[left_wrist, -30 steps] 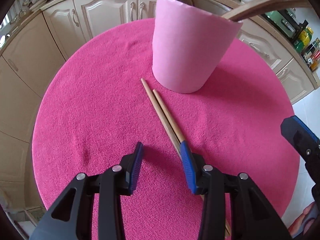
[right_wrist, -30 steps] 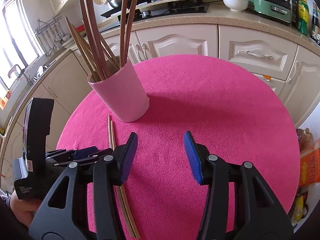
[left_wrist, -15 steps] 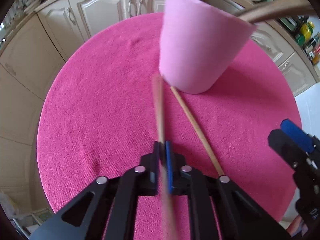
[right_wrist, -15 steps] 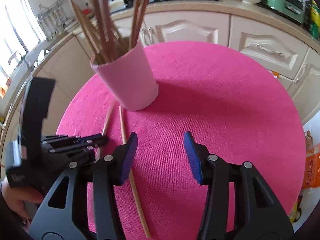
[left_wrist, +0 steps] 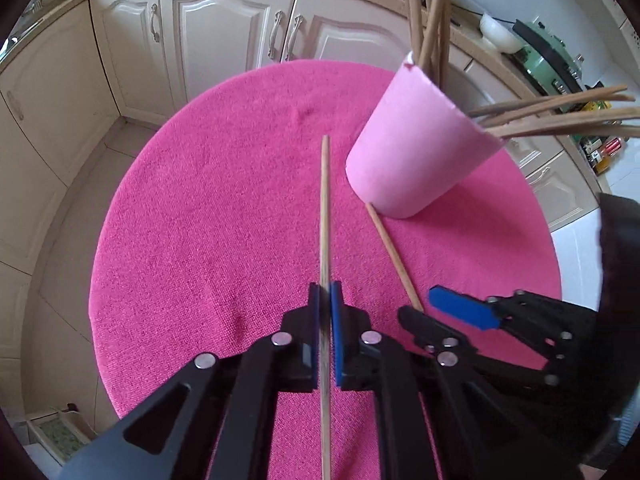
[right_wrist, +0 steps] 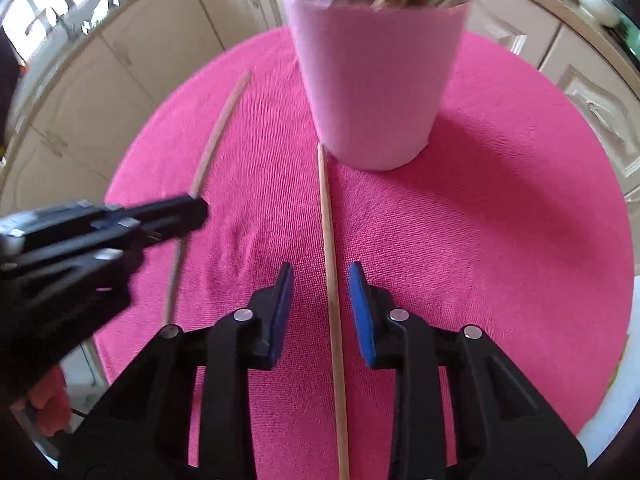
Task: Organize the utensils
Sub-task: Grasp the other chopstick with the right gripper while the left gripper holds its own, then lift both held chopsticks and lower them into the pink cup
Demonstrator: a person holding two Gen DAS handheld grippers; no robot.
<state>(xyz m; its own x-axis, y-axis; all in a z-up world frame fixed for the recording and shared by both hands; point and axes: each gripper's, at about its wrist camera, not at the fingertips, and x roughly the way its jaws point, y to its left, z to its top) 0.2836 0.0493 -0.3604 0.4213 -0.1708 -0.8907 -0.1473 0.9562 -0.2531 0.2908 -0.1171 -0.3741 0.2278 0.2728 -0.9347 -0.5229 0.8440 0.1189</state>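
Note:
A pink cup (left_wrist: 416,152) with several wooden chopsticks in it stands on the round table under a pink cloth (left_wrist: 208,208). My left gripper (left_wrist: 325,300) is shut on one loose chopstick (left_wrist: 325,208), lifted off the cloth and pointing away to the left of the cup. A second chopstick (right_wrist: 328,220) lies on the cloth, its far end at the base of the cup (right_wrist: 372,80). My right gripper (right_wrist: 320,276) straddles it with jaws closing; the pads stand clear of the wood. Blurred at left, the left gripper (right_wrist: 192,212) carries its chopstick (right_wrist: 220,128).
Cream kitchen cabinets (left_wrist: 224,28) curve around the far side of the table. A white bowl (left_wrist: 498,32) and a green appliance (left_wrist: 548,60) sit on the counter at the right. The cloth's edge drops off close behind both grippers.
My left gripper shut on one chopstick and lifted it left, away from its twin. My right gripper swung over the remaining chopstick and its jaws narrowed.

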